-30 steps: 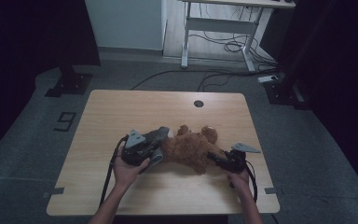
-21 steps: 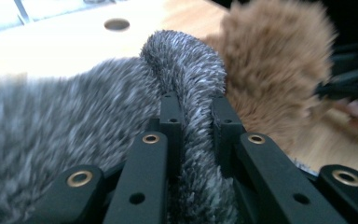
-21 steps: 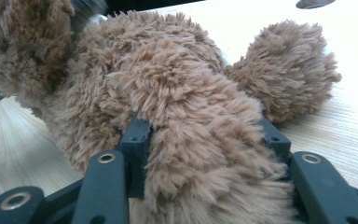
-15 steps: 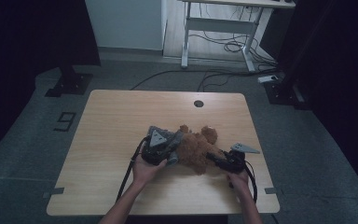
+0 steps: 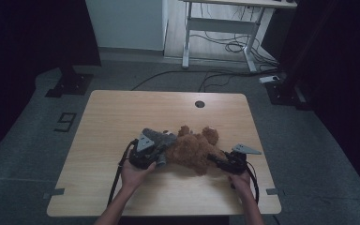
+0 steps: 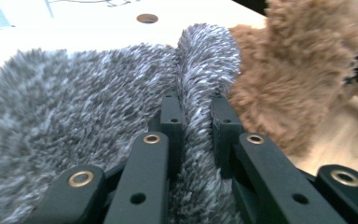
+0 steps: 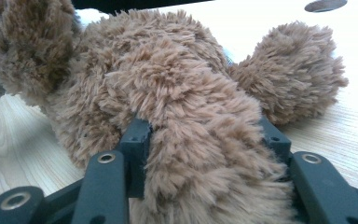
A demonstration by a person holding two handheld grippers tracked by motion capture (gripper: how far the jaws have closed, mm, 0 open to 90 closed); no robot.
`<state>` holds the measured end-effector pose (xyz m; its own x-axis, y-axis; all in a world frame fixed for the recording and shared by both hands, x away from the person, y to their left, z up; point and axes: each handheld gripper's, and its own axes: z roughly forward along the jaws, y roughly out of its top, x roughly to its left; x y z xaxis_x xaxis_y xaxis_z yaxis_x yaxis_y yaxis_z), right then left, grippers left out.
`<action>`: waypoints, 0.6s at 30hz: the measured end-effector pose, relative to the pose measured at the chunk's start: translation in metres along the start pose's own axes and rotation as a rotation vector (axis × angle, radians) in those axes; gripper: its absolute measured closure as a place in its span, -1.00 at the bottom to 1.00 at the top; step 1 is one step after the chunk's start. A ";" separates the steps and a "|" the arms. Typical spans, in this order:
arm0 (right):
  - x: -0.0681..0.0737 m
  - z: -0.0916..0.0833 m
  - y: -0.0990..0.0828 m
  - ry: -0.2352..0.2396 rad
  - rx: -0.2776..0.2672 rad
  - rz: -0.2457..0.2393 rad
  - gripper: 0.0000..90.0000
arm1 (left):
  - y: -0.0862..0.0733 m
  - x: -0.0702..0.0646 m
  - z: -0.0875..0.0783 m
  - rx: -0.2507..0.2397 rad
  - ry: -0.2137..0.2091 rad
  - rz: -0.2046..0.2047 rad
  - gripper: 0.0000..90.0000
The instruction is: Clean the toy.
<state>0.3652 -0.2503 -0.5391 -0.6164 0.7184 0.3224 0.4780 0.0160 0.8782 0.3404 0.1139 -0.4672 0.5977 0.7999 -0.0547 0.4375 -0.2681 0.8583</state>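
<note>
Your left gripper (image 5: 161,151), pinching the grey cloth (image 6: 74,107), moved onto the bear (image 5: 192,150); your right gripper (image 5: 218,161) clamps its limb half-open. Dressing begins.

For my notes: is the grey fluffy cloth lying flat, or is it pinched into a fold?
Pinched. The left gripper squeezes a raised fold of the grey fluffy cloth between its jaws; the rest spreads out.

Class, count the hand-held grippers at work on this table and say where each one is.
2. The left hand-held gripper is at the brown plush toy's left side, pinching a grey fuzzy cloth. The right hand-held gripper is at the toy's right side, clamped on brown fur.
</note>
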 end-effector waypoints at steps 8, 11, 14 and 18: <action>0.001 0.001 -0.002 0.003 -0.004 0.005 0.13 | -0.021 0.027 -0.002 0.017 0.050 -0.090 0.76; 0.000 0.001 -0.002 0.002 -0.002 0.003 0.13 | -0.027 0.038 -0.003 0.042 0.085 -0.110 0.76; 0.000 0.001 -0.002 0.001 0.000 0.007 0.13 | -0.033 0.047 -0.006 0.040 0.056 -0.160 0.76; -0.001 0.000 -0.002 -0.001 0.000 0.007 0.14 | -0.022 0.037 -0.015 0.021 0.042 -0.136 0.76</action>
<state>0.3650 -0.2504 -0.5410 -0.6123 0.7193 0.3283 0.4821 0.0105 0.8760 0.3434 0.1575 -0.4807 0.5033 0.8514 -0.1476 0.5263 -0.1665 0.8338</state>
